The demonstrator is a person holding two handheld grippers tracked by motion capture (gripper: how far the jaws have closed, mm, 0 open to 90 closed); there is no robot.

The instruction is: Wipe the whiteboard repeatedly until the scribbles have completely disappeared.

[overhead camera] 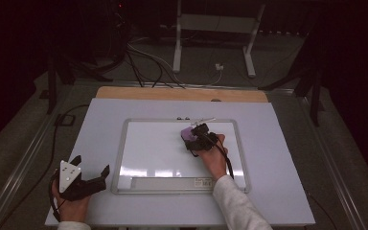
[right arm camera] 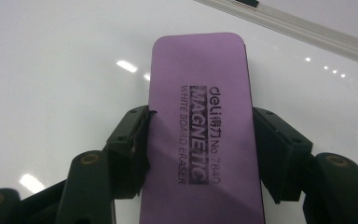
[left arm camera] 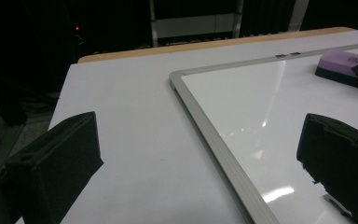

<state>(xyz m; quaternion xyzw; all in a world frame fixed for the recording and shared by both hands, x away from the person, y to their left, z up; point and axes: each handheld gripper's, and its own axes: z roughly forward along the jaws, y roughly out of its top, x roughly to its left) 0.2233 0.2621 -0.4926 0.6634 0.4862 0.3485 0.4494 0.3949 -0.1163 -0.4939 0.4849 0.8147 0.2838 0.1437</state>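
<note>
Two jaws of the right gripper (right arm camera: 200,144) clamp a purple eraser (right arm camera: 200,135), its printed label legible up close; the left gripper (overhead camera: 92,173) gapes wide beside the whiteboard (overhead camera: 124,148).

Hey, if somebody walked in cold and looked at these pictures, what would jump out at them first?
Probably the purple magnetic eraser, clamped by the right hand-held gripper on the upper right part of the whiteboard. Next, that bright, shiny board lying flat mid-table against the dark room. Last, the left hand-held gripper, jaws open and holding nothing, off the board's near left corner.
</note>
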